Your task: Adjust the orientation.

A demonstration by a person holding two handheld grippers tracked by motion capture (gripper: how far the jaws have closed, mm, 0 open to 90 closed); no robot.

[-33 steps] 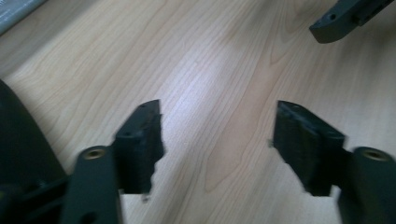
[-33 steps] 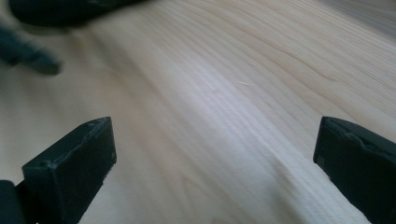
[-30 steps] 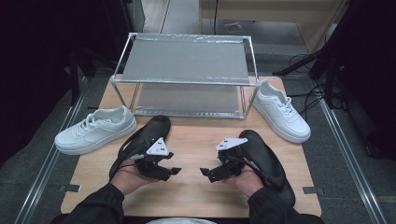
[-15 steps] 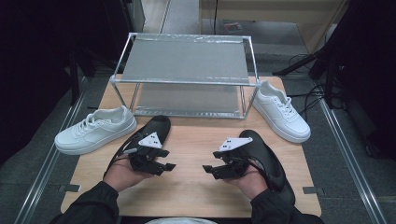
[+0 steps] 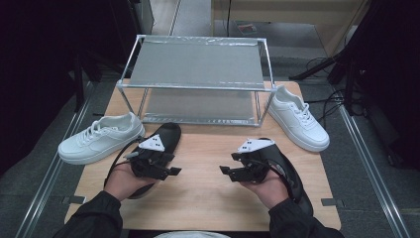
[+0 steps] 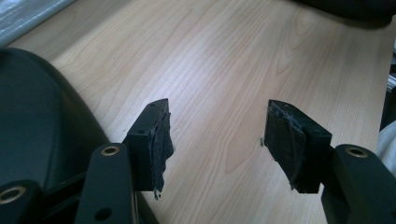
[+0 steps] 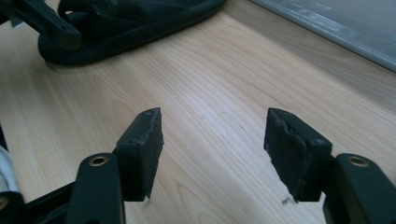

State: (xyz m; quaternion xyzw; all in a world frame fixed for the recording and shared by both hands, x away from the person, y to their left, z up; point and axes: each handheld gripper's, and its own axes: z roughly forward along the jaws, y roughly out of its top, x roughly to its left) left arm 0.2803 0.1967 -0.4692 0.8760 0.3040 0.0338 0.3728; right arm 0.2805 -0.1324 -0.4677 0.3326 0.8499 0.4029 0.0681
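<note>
Two grippers, left (image 5: 174,171) and right (image 5: 224,170), hang over the table's (image 5: 208,148) near middle, fingers (image 6: 156,140) having just closed a little yet wide apart on nothing, so both black shoes (image 5: 168,136) (image 5: 285,163) beside them lie ungrasped, with picking-up likely ahead.

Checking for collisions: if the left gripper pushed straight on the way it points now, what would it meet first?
Probably the bare wooden table first, since the left gripper, jaws open and empty, tilts down at it. Farther along that line lies a black shoe beside the right gripper, though depth is unclear.
</note>
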